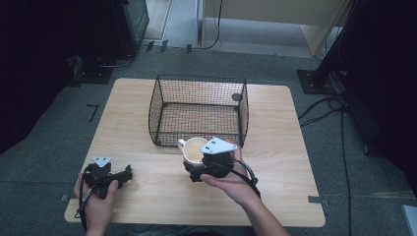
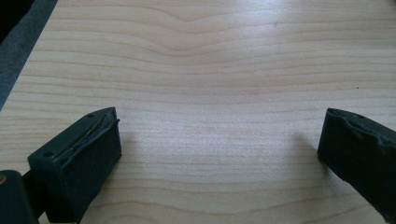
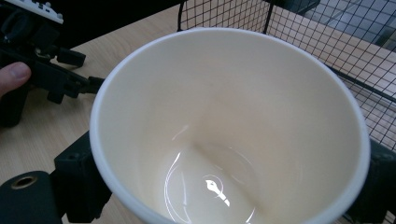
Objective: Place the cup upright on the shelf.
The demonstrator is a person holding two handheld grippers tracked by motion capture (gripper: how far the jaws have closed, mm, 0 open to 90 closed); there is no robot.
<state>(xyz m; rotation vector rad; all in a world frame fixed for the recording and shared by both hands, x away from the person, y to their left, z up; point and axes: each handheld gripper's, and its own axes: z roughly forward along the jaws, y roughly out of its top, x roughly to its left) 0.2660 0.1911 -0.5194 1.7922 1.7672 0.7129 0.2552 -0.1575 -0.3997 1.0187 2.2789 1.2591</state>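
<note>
- My right gripper point(image 1: 204, 164) sits at lower centre of the high view, and its fingers point(image 3: 79, 179) are pinched on the cream mug point(image 1: 193, 150) from either side; in the right gripper view one dark finger presses the mug's wall at lower left and the other shows at the right edge.
- The mug stands just in front of the near wall of the black wire basket point(image 1: 199, 110), at the middle of the high view. I cannot tell whether it rests on the counter point(image 1: 275, 147) or hangs a little above it.
- The relation that matters to me: the basket lies directly beyond the mug, toward the top of the frame, so I judge the mug has to go up over the near rim before it can go in.
- The mug is glossy, plain cream and empty, mouth up, with its handle pointing to frame left in the high view.
- My left gripper point(image 1: 110, 177) rests at lower left of the high view, well apart from the mug; its fingers point(image 2: 77, 161) are spread wide over bare wood with nothing between them.
- The right hand is clearly the nearer one to the basket.
</note>
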